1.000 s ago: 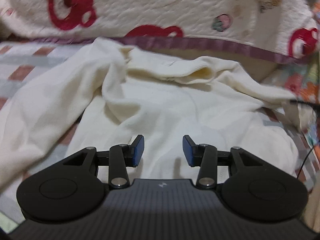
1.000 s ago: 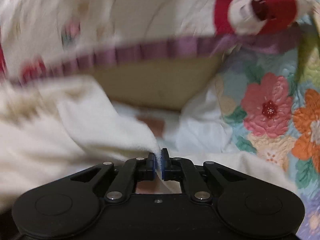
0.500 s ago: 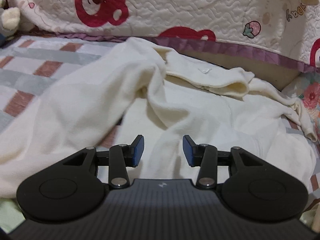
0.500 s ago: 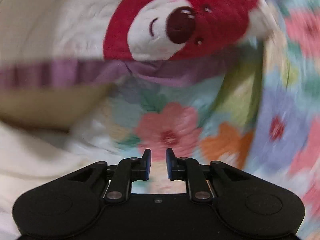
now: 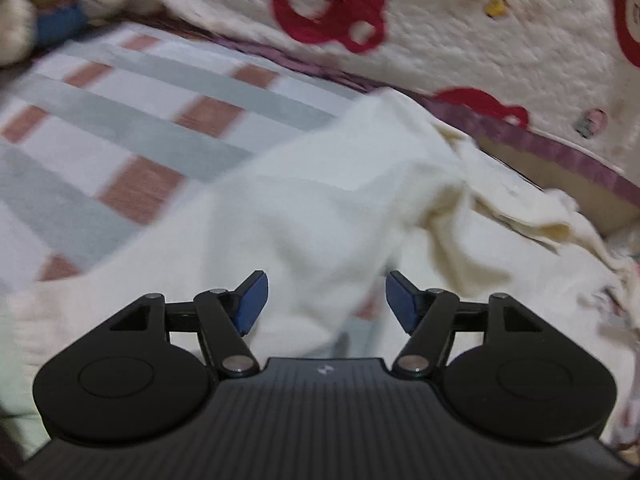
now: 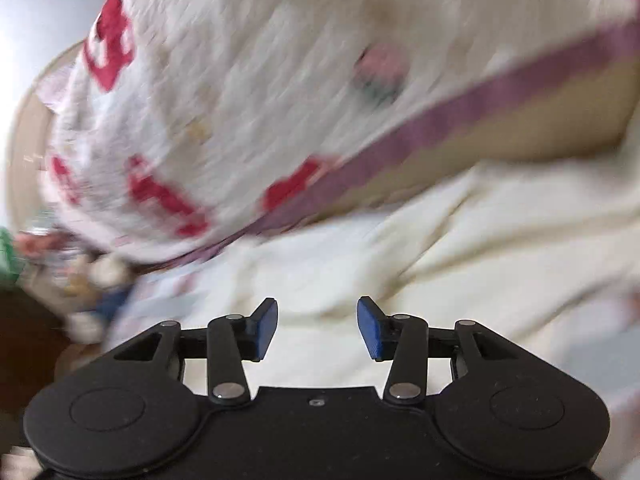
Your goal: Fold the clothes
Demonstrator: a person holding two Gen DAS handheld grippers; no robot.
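Observation:
A cream garment [image 5: 340,216] lies rumpled on the checked bedsheet [image 5: 120,152], one broad fold running toward the lower left and its collar bunched at the right. My left gripper [image 5: 323,300] hovers over that fold; its jaws are opening and the blue pads press on nothing. In the right wrist view the same cream garment [image 6: 480,248] spreads under my right gripper [image 6: 317,326], whose jaws are also opening, with no cloth pinched between them. Both views are blurred by motion.
A quilt with red bears [image 5: 460,32] and a purple hem [image 6: 460,116] hangs along the far side. Plush toys [image 5: 52,12] sit at the far left corner, also seen blurred as plush toys [image 6: 100,288]. Floral bedding peeks at the right edge.
My right gripper let go of the cream cloth, opened wide and swung from the floral bedding back over the garment. My left gripper moved left and opened wider.

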